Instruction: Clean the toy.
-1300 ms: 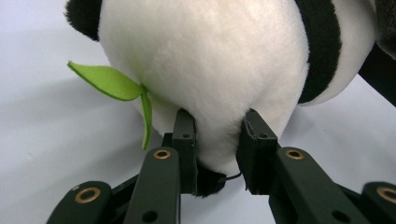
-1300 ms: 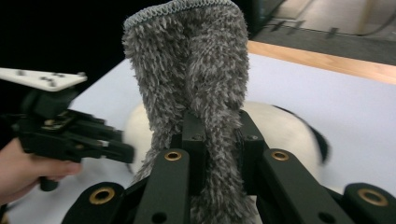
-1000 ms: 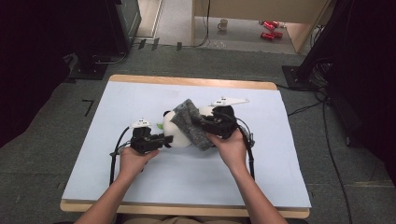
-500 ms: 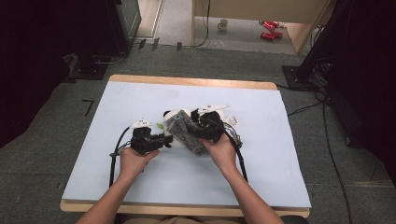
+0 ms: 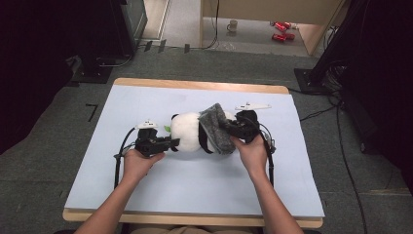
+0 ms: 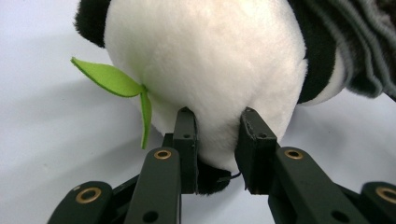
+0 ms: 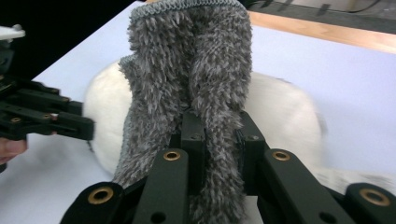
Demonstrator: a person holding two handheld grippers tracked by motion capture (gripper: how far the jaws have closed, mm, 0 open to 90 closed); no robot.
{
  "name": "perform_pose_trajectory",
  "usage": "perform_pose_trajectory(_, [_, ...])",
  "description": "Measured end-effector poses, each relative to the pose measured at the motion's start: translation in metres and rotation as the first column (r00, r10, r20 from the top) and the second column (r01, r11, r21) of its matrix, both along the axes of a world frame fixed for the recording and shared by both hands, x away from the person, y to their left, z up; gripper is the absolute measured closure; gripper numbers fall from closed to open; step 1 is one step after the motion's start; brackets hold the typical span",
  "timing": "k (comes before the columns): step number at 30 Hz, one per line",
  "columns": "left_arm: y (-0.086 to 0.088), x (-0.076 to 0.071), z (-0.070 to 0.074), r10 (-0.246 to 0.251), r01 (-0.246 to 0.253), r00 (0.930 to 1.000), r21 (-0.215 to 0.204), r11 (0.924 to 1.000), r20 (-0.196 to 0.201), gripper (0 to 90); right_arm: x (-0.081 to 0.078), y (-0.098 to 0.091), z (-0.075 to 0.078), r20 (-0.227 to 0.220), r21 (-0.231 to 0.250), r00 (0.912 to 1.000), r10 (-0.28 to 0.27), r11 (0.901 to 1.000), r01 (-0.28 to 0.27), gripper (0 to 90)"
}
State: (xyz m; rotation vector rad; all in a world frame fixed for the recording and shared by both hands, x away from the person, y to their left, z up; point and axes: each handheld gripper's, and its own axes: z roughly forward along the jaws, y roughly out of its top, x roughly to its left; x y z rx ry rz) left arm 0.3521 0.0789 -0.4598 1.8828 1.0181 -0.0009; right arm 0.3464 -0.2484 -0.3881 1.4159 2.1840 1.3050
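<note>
At the counter's (image 5: 146,102) center, our left claw (image 6: 217,140) pinches the panda plush (image 5: 187,131) from nine o'clock to anchor it, while our right claw (image 7: 219,135), clenched on the fuzzy grey sock (image 7: 196,70), draws it over the toy from three o'clock.

One plush panda (image 5: 187,131) lies on one desk (image 5: 195,180), with one grey fuzzy sock (image 5: 217,127) and two green felt leaves (image 6: 109,79). Two hand-held grippers: the left hand-held gripper (image 5: 173,144) and the right hand-held gripper (image 5: 229,129). On the floor beyond: one mug (image 5: 233,25) and two red cans (image 5: 279,30).
</note>
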Motion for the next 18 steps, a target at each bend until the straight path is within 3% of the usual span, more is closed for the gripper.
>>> perform_pose_trajectory(5, [0.0,0.002,-0.001,-0.006,0.006,0.9999,-0.012,0.9999,-0.01,71.6,0.001,-0.027,-0.003,-0.002,0.017,0.9959,-0.091,0.9957,0.091,78.1])
perform_pose_trajectory(9, [0.0,0.002,-0.001,-0.001,0.001,0.9998,-0.02,0.9998,-0.021,71.5,0.006,-0.038,-0.012,-0.013,0.02,0.9915,-0.129,0.9914,0.129,78.2])
perform_pose_trajectory(18, [-0.001,-0.001,-0.002,0.007,-0.007,0.9996,-0.026,0.9996,-0.026,71.0,0.012,-0.044,-0.029,-0.036,-0.012,0.9837,-0.176,0.9844,0.176,79.0])
